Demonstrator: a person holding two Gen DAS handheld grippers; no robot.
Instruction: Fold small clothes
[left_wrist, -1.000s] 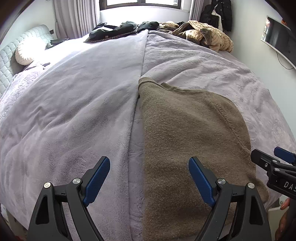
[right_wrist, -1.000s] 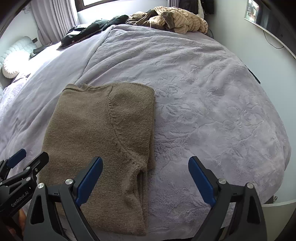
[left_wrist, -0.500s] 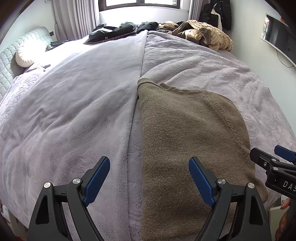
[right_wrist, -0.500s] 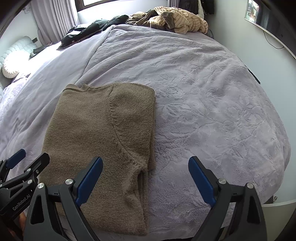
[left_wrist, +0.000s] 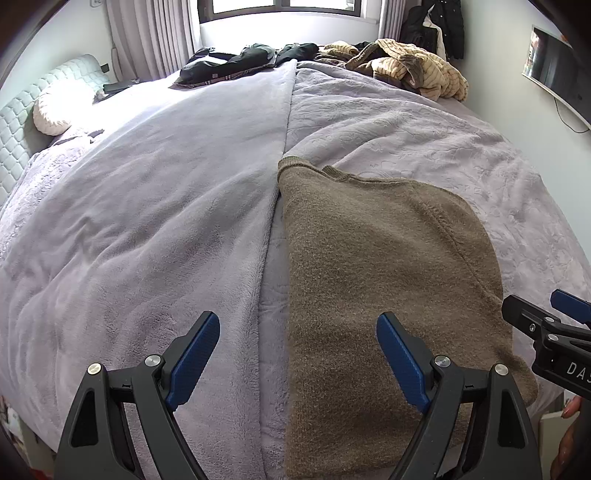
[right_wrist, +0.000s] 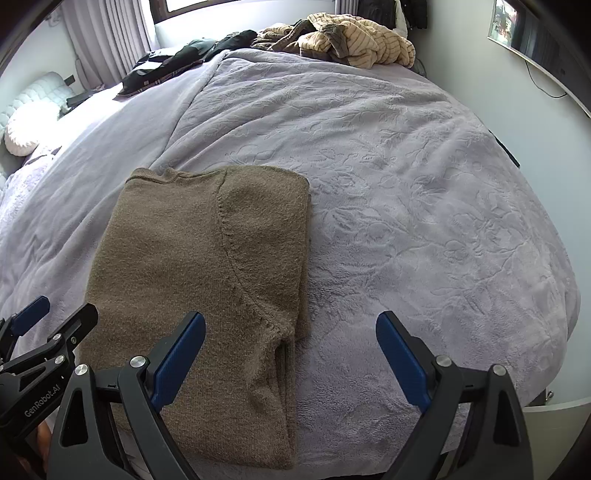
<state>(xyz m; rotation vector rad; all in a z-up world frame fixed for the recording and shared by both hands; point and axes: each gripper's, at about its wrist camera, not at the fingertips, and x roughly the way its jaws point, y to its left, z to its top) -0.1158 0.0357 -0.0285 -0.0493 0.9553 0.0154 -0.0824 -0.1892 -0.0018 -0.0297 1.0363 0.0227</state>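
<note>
A brown knitted sweater (left_wrist: 373, 280) lies flat on the lilac bedspread, its sleeves folded in, collar toward the far side. In the right wrist view the same sweater (right_wrist: 195, 266) fills the lower left. My left gripper (left_wrist: 298, 356) hovers open above the sweater's near left edge, nothing between its blue pads. Over the sweater's near right edge my right gripper (right_wrist: 290, 356) is open too and holds nothing. Each gripper shows at the edge of the other's view: the right gripper (left_wrist: 546, 321), the left gripper (right_wrist: 44, 325).
The lilac bedspread (right_wrist: 406, 184) covers a wide bed, with a fold line (left_wrist: 280, 147) running up its middle. A heap of tan and brown clothes (right_wrist: 351, 40) and dark garments (left_wrist: 236, 62) lie at the far end. A pillow (left_wrist: 51, 110) sits far left. A wall screen (left_wrist: 557, 70) hangs at right.
</note>
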